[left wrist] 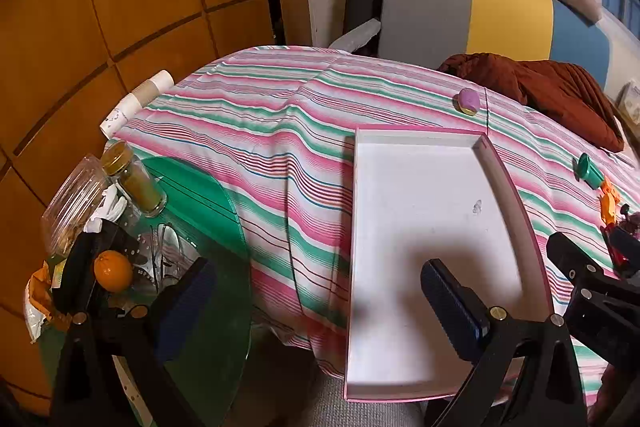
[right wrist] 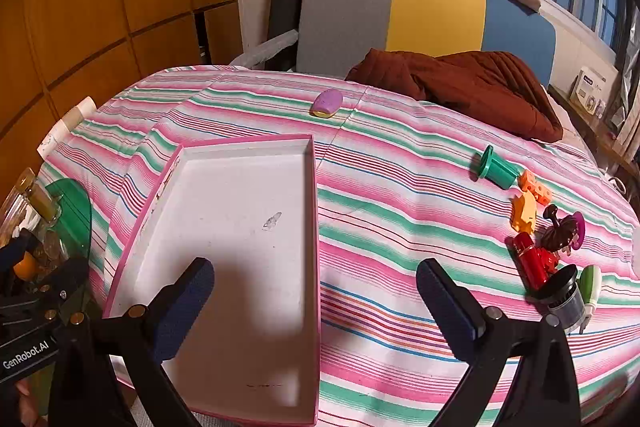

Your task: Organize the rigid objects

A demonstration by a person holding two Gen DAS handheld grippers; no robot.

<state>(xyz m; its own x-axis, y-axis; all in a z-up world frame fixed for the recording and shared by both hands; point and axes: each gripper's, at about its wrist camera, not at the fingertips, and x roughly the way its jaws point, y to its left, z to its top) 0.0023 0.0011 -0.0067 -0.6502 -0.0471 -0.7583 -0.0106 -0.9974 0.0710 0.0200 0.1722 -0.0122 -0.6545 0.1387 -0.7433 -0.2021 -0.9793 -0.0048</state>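
A shallow white tray with a pink rim [left wrist: 488, 143] [right wrist: 312, 187] lies empty on the striped bedspread. My left gripper [left wrist: 316, 287] hovers open over the tray's near left edge. My right gripper [right wrist: 316, 287] hangs open above the tray's right rim, nothing between its fingers. Small toys lie to the right: a green cup [right wrist: 496, 169] [left wrist: 588, 169], orange pieces [right wrist: 528, 203] [left wrist: 608, 201], a red cylinder [right wrist: 530, 259], a brown figure [right wrist: 560, 233], a black-lidded jar [right wrist: 562, 293] and a green-white piece [right wrist: 590, 285]. A purple and yellow toy [left wrist: 469, 100] [right wrist: 327, 103] rests farther back.
A green glass side table [left wrist: 200, 211] on the left carries a spice jar [left wrist: 134, 179], an orange [left wrist: 113, 271] and clutter. A brown blanket [right wrist: 472, 83] is heaped at the far right before the grey, yellow and blue headboard [right wrist: 436, 11]. Wooden panels [left wrist: 120, 7] line the left wall.
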